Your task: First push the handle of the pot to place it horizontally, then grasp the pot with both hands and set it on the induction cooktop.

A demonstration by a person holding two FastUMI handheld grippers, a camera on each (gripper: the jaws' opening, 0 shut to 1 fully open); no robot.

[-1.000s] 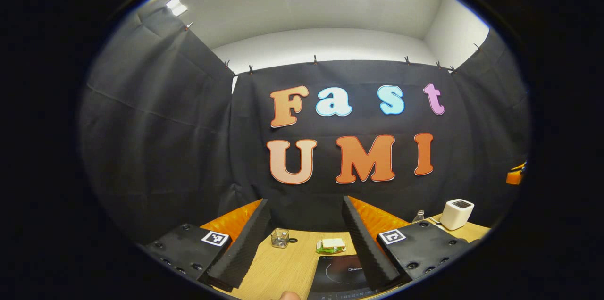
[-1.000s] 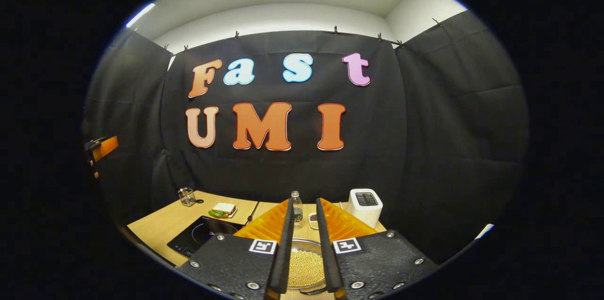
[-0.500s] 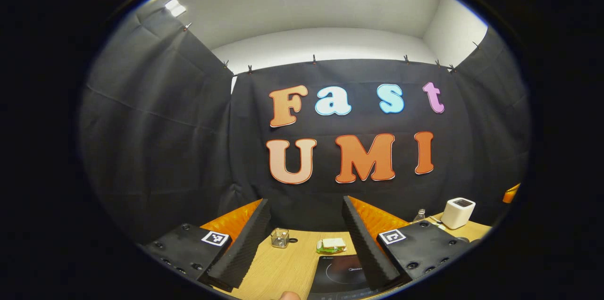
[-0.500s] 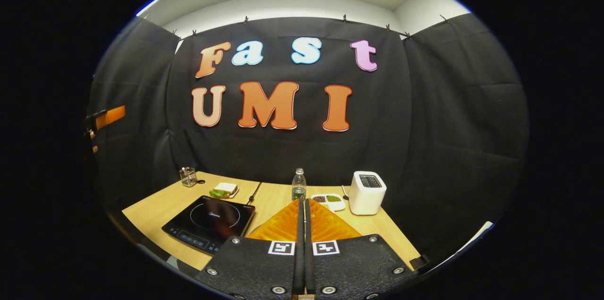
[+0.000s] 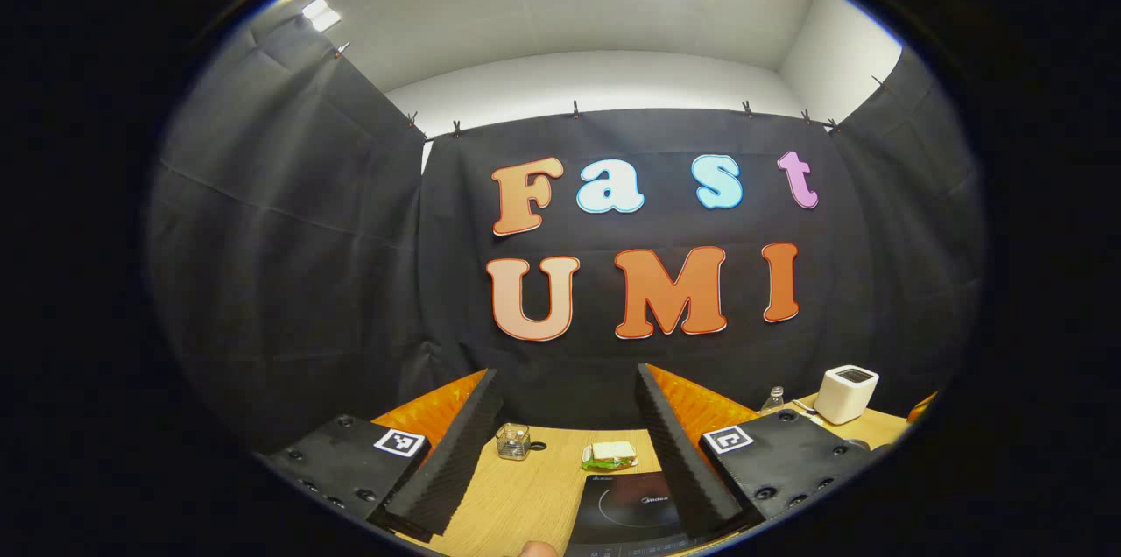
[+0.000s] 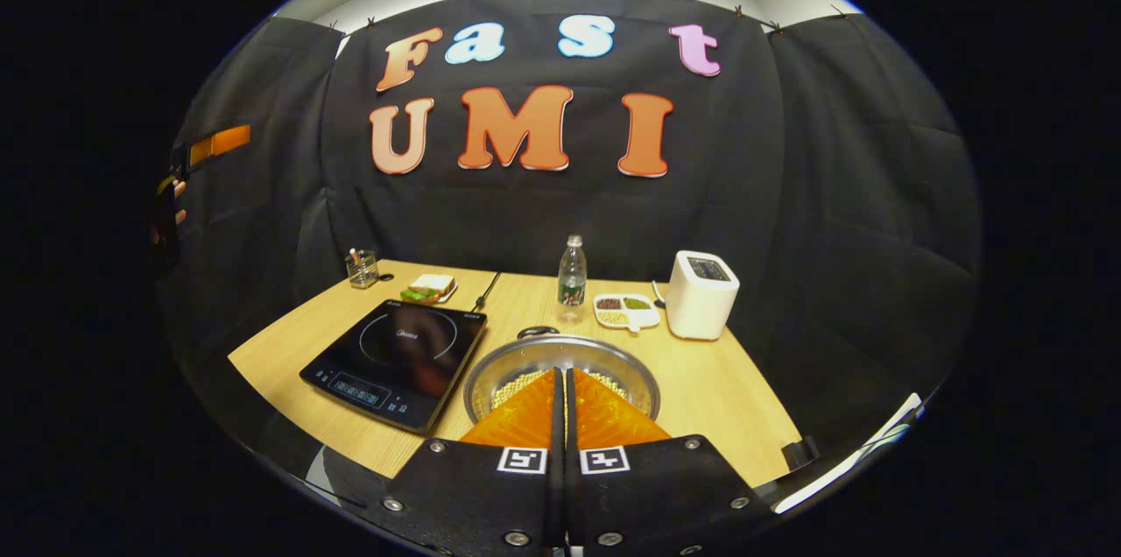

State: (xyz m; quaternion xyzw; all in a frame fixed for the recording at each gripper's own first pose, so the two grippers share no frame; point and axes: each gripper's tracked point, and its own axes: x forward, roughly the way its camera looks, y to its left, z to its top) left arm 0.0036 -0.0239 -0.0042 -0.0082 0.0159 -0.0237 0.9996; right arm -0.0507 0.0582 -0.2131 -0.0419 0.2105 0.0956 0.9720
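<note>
In the right gripper view a steel pot [image 6: 613, 360] with pale beans inside stands on the wooden table [image 6: 727, 386], just right of the black induction cooktop [image 6: 398, 351]. A dark handle [image 6: 536, 331] shows at the pot's far rim. My right gripper [image 6: 560, 375] is shut with nothing between its fingers, and hangs over the pot's near rim. In the left gripper view my left gripper [image 5: 567, 373] is open and empty, held high above the table [image 5: 525, 496]. Below it lies the cooktop [image 5: 626, 511].
Along the back of the table stand a glass jar [image 6: 362, 268], a sandwich [image 6: 429, 285], a water bottle [image 6: 571, 272], a divided dish [image 6: 626, 309] and a white toaster [image 6: 701, 294]. A hand [image 6: 166, 207] shows at the far left edge.
The right gripper went from slightly open to shut, drew back and tipped down, so the whole pot now shows. The left gripper barely moved.
</note>
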